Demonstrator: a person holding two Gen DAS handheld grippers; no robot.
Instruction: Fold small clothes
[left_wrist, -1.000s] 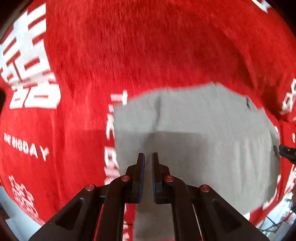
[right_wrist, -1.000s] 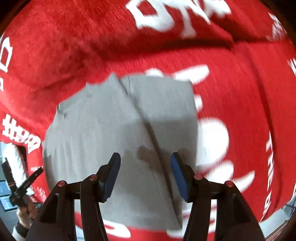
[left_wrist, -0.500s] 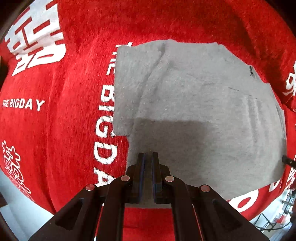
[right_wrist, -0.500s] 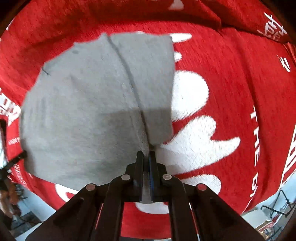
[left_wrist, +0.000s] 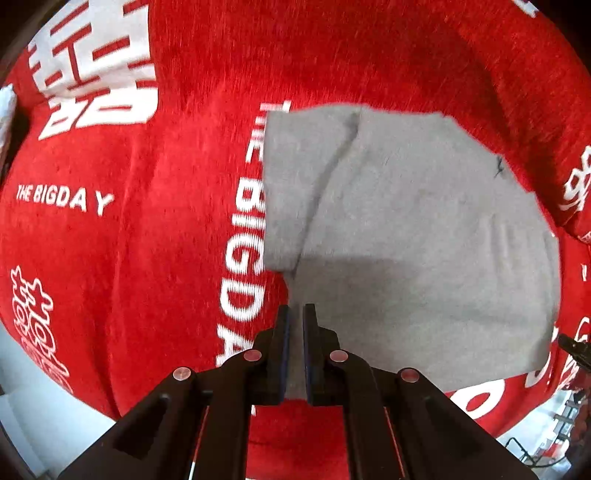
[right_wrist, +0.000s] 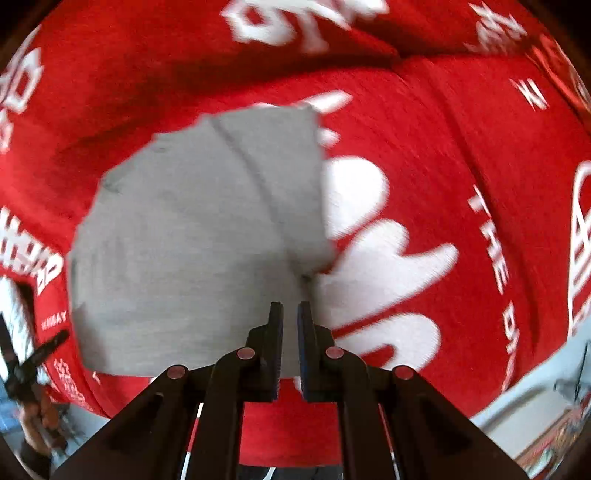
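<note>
- Grey knit, that's your garment (left_wrist: 413, 236), lying on the red cloth (left_wrist: 147, 258) with its white lettering, a fold ridge running from twelve towards six near its nine o'clock edge.
- Your left gripper (left_wrist: 294, 314) has its jaws almost together, a strip of the garment's near edge pinched between the pads at six o'clock.
- Your right gripper (right_wrist: 290, 312) shows the same narrow gap, grey fabric caught between its pads at the garment's (right_wrist: 199, 236) near corner.
- From the right wrist, the garment fans out towards ten o'clock; white print sits at three o'clock.
</note>
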